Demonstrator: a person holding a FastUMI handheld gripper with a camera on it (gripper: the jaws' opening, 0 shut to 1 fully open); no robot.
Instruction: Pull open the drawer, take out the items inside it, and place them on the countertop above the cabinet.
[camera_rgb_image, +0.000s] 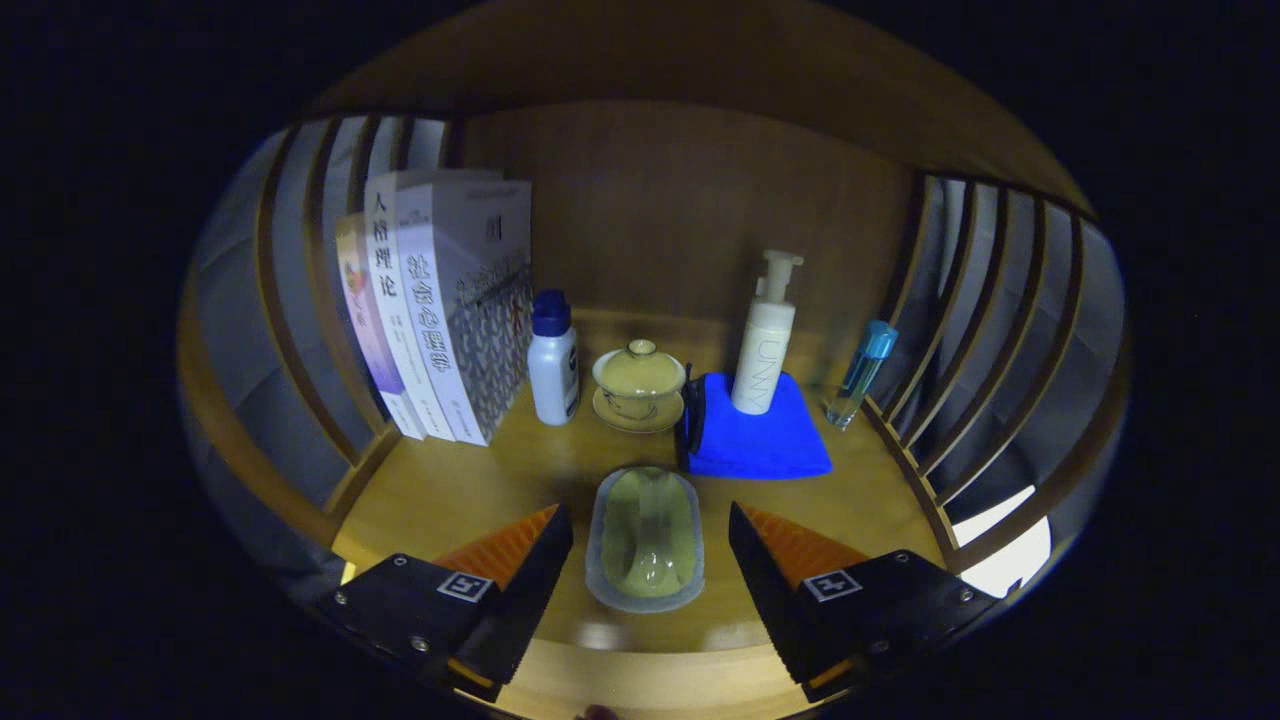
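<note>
— While the gripper (650, 545) hangs over the front edge of the wooden countertop (450, 490), where do its fingers stand?

— Spread wide and released, one to either side of an oval, clear-rimmed soap dish with a pale green insert (646, 537). The dish lies flat between them near the front edge, and neither finger touches it.

— And further back on the surface?

— Just beyond the dish, right of centre, a folded bright blue cloth (757, 445) lies flat with a tall white pump bottle (765, 345) standing upright on its rear half. Beside the cloth's left edge sits a yellowish lidded ceramic tea bowl on its saucer (637, 388). Left of that stands a small white plastic bottle with a dark blue cap (553, 368).

— What occupies the corners?

— Toward the back left, a row of upright books with pale spines (430, 310) leans against the slatted wooden side rail (300, 330). Near the right edge, a slim clear bottle with a light blue cap (862, 372) stands tilted beside the opposite slatted rail (1000, 330). A wooden back panel (680, 210) closes the rear.
</note>
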